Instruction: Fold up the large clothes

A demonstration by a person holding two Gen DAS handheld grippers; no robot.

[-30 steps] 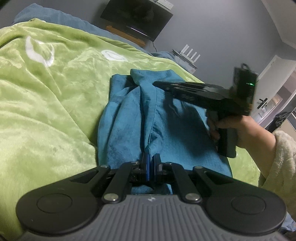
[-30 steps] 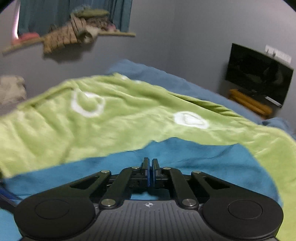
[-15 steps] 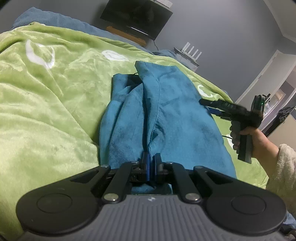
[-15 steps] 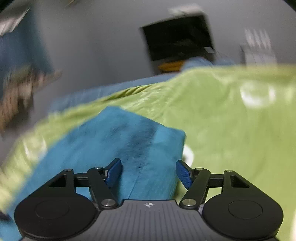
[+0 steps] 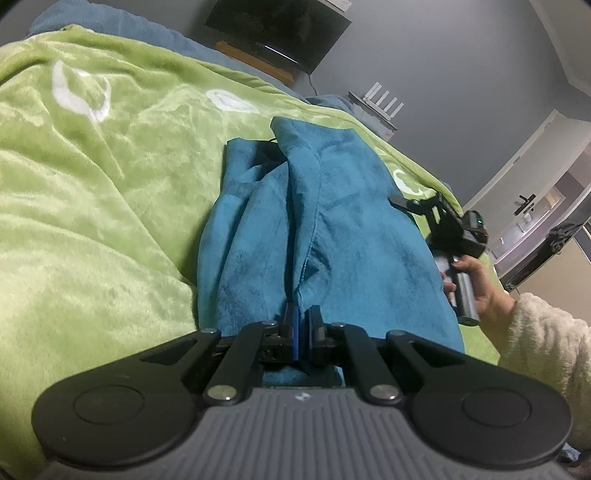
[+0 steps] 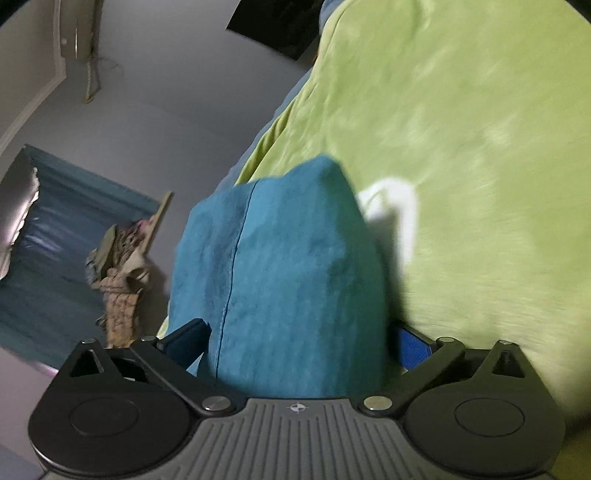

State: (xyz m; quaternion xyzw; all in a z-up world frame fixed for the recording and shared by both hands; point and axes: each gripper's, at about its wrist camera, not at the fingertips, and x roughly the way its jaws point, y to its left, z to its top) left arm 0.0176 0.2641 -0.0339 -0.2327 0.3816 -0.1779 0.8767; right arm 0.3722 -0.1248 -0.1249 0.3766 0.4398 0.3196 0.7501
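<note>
A teal fleece garment point(image 5: 332, 229) lies folded lengthwise on the green blanket point(image 5: 92, 177). My left gripper point(image 5: 302, 328) is shut on the near edge of the garment, pinching a fold between its blue pads. My right gripper point(image 6: 295, 343) is open, its jaws wide on either side of the garment's right edge point(image 6: 280, 266), with cloth lying between them. In the left wrist view the right gripper point(image 5: 439, 221) shows at the garment's right side, held by a hand.
The green blanket point(image 6: 461, 147) with white ring patterns covers the bed. A dark TV point(image 5: 277, 26) and a white router point(image 5: 380, 101) stand by the far wall. A door point(image 5: 528, 192) is at the right.
My right gripper has opened and swung from above the garment down to its right edge, rolling over. The left gripper has stayed shut on the near edge.
</note>
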